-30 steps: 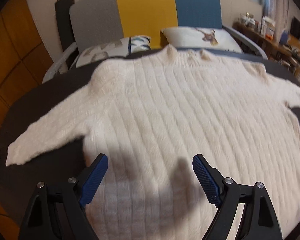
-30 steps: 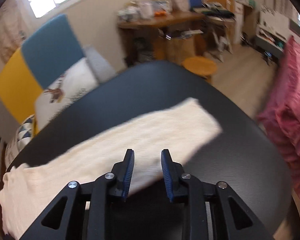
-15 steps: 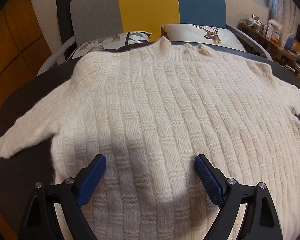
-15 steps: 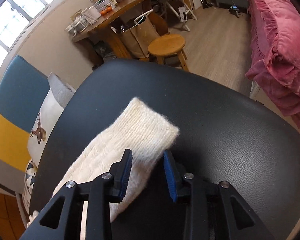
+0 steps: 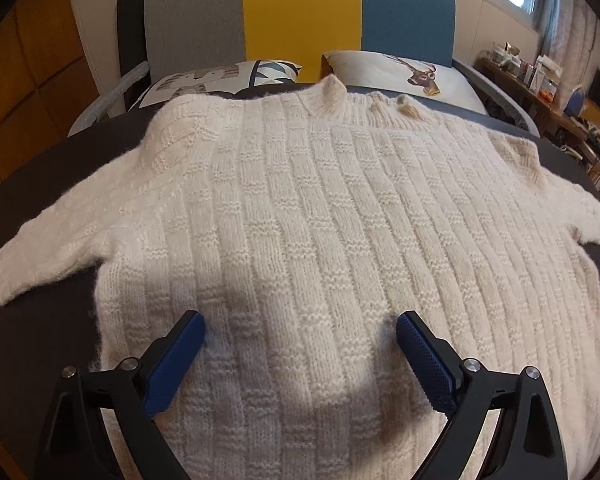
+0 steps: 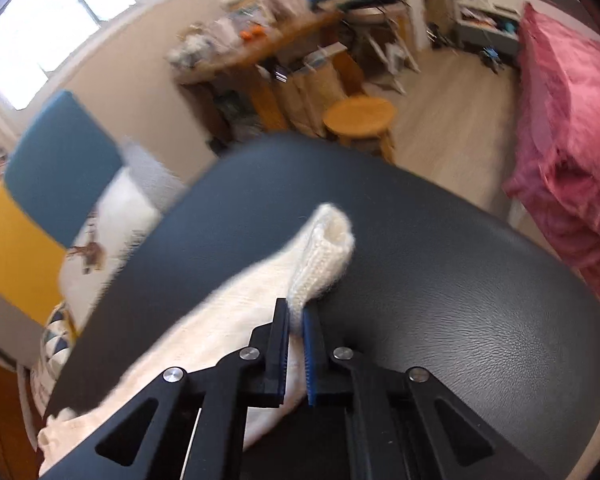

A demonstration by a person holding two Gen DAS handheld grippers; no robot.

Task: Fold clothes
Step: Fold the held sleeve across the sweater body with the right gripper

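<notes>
Sweater is lying spread flat on the dark surface, collar far. Right tongs are pinching the right sleeve near its cuff; left tongs are hovering wide apart over the hem. Carrying the sleeve across the body is best done low and taut, so it lands flat.

Deer pillow lying against striped sofa back; wooden stool standing beside pink bedding.
</notes>
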